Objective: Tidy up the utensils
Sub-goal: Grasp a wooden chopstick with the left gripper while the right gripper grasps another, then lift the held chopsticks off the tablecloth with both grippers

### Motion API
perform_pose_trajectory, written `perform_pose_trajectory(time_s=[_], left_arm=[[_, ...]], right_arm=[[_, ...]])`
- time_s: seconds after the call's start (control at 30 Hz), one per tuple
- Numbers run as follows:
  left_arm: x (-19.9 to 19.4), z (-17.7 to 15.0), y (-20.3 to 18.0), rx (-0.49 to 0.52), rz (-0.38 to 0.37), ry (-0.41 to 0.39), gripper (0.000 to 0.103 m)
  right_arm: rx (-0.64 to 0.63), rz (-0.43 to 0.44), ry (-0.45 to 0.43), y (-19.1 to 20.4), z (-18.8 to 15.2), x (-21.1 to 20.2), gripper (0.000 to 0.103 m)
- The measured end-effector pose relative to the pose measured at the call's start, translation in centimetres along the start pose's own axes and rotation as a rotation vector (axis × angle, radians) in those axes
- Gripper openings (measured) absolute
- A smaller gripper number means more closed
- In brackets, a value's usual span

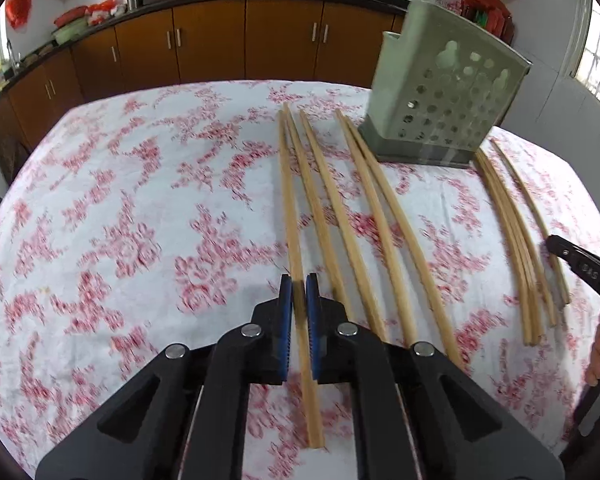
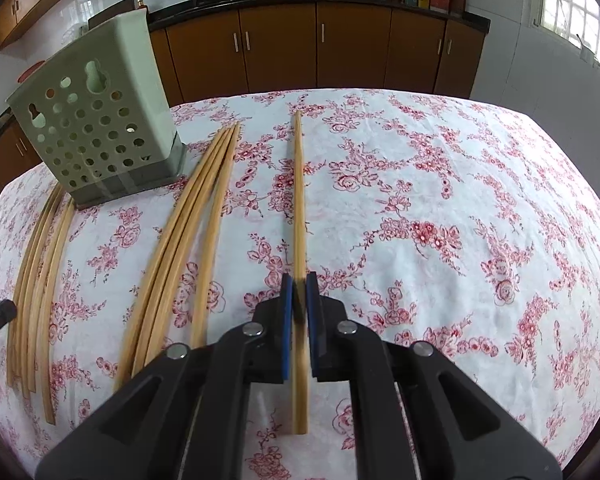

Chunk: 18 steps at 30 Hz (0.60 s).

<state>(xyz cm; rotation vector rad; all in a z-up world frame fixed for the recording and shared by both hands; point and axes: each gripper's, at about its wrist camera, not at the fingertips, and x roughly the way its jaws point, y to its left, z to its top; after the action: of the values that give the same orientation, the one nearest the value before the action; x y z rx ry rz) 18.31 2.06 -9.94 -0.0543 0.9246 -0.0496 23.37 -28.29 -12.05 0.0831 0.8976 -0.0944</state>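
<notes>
Two grips were on at once: my left gripper (image 1: 299, 286) pinched the leftmost chopstick (image 1: 290, 200) near its close end, and my right gripper (image 2: 299, 286) pinched the lone chopstick (image 2: 299, 200) on its side. Both sticks lay on the floral tablecloth (image 2: 440, 208), with the perforated holder (image 2: 96, 128) upright between the groups. Held so near one end, either stick could, I judged, swing or slip when lifted.
</notes>
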Motion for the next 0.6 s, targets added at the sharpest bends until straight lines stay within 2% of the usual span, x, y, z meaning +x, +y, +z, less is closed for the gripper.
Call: perform_pose_trajectory(time_s=[0.27, 0.4, 0.6], left_arm=[[2.4, 4.1, 4.2, -0.069, 0.084, -0.027, 0.007], [3.1, 4.8, 4.6, -0.056, 0.069, -0.032, 0.007], [2.6, 3.9, 5.1, -0.060, 0.033, -0.054, 0.010]], right_arm=[[0.014, -0.047, -0.019, -1.6, 2.7, 2.3, 0.008], [0.043, -0.057, -0.022, -3.1, 3.3, 2.9, 0.008], [0.040, -0.052, -0.037, -3.1, 2.9, 2.8, 0.009]])
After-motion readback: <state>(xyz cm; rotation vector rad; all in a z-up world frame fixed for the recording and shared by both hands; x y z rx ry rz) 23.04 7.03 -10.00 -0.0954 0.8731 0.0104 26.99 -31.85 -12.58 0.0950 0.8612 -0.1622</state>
